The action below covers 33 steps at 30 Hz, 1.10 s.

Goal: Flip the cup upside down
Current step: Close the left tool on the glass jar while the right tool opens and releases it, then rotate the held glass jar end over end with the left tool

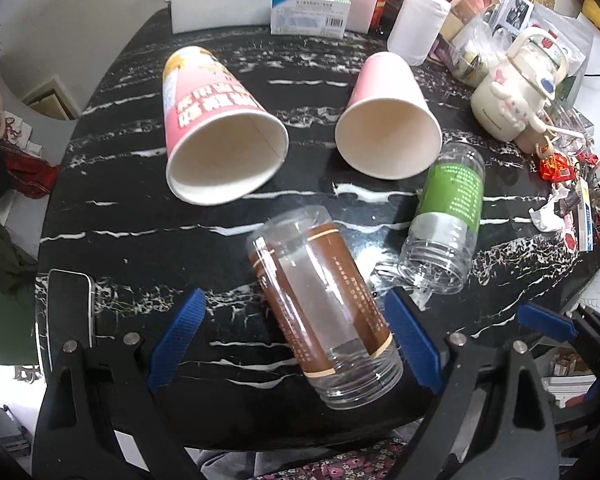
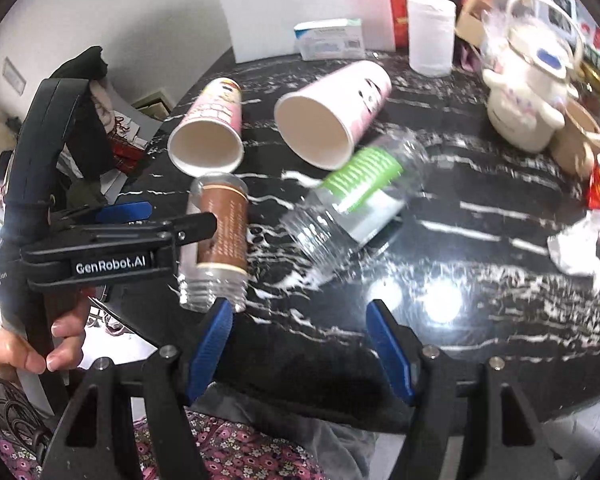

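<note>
Two pink paper cups lie on their sides on the black marble table [image 1: 140, 216], mouths toward me: a printed one [image 1: 216, 128] [image 2: 210, 136] at left and a plainer one [image 1: 388, 120] [image 2: 332, 112] at right. A clear brown-label bottle [image 1: 324, 312] [image 2: 220, 240] lies between the open jaws of my left gripper [image 1: 296, 308], untouched. A clear green-label bottle [image 1: 446, 216] [image 2: 356, 196] lies to the right. My right gripper [image 2: 300, 320] is open and empty near the table's front edge. The left gripper body also shows in the right wrist view [image 2: 120, 248].
A white tub [image 1: 418, 24], a blue-white box [image 1: 310, 12] and a white board stand at the back. A cream kettle [image 1: 516, 88] and clutter fill the right side. A phone [image 1: 68, 312] lies at the table's left edge.
</note>
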Each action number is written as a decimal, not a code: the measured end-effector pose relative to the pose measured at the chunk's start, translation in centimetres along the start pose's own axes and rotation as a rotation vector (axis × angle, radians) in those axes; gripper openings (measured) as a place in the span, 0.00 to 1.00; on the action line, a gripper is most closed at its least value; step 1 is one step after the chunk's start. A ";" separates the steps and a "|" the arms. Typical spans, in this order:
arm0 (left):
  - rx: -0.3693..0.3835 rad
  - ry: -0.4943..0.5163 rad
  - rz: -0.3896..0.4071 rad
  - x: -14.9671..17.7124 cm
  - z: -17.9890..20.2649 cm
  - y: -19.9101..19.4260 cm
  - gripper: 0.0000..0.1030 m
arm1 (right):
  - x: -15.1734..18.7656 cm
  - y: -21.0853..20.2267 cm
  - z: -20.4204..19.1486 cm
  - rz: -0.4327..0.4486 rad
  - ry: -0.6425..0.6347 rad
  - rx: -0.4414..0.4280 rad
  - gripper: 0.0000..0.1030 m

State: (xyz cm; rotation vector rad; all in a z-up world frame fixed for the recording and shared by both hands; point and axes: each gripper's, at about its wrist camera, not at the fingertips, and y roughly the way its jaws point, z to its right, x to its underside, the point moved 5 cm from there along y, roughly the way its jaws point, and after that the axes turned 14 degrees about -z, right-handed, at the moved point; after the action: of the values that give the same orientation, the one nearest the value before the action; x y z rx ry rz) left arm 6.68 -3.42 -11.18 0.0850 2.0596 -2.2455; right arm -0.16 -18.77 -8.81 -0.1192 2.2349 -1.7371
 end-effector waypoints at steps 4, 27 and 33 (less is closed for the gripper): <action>-0.012 -0.019 -0.022 -0.4 -0.2 1.0 0.88 | 0.5 0.5 0.7 -0.008 0.023 -0.012 0.68; 0.056 -0.002 -0.088 -4.4 0.5 3.4 0.88 | -0.6 2.9 2.1 -0.063 0.065 -0.067 0.68; 0.068 -0.002 -0.121 -5.0 0.9 4.3 0.78 | -1.0 3.1 2.3 -0.064 0.067 -0.072 0.68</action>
State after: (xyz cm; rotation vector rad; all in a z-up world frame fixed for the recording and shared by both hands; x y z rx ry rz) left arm 12.11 -4.57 -14.82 -0.0380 2.0392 -2.3852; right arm 1.79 -19.82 -12.06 -0.1526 2.3665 -1.7176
